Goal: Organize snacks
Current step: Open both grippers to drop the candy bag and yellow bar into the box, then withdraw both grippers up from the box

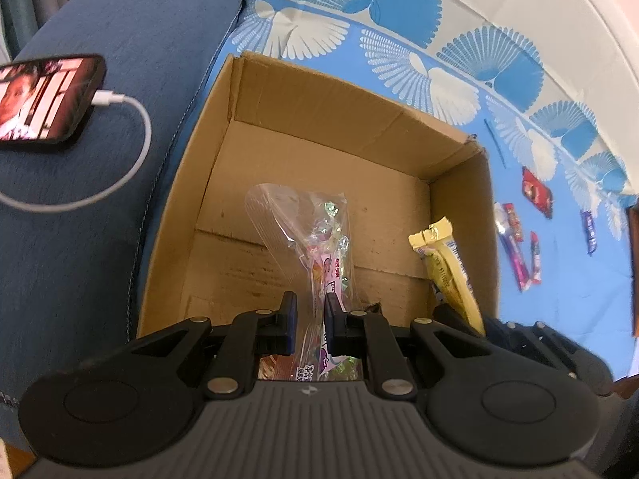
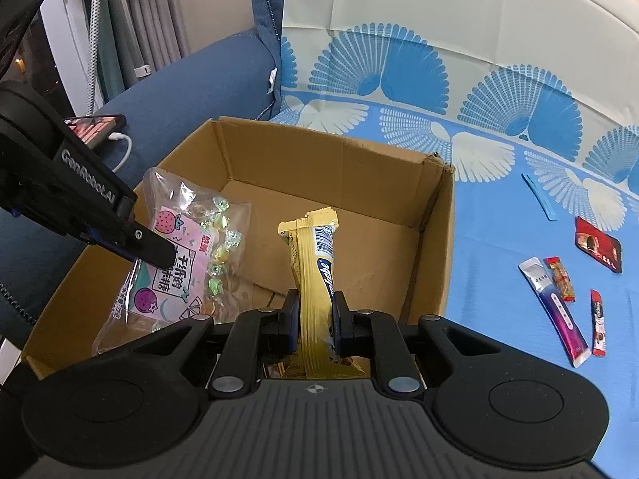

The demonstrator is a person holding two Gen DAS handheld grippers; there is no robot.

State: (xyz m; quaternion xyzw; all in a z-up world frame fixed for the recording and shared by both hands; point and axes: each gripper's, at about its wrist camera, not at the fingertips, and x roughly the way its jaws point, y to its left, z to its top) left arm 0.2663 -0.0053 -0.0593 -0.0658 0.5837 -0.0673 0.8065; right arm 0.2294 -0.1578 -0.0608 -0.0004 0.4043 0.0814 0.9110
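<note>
Soft, even daylight is filling both views, and the blue fan-patterned cloth [image 1: 459, 92] is showing bright and saturated. The fisheye lenses are bending straight lines, so the open brown cardboard box [image 2: 435, 239] is bowing outward and the frame corners are curving away. The lit screen of the black phone [image 1: 44, 99] is glowing pinkish and washed out. Glare is glinting on the clear crinkled candy bag [image 2: 175, 247]. Far small wrappers are smearing slightly toward the right edge, while box walls are casting faint inner shadows.

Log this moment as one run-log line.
left hand-held gripper: shut on candy bag | right hand-held gripper: shut on yellow packet | both over cardboard box | loose snacks on cloth
</note>
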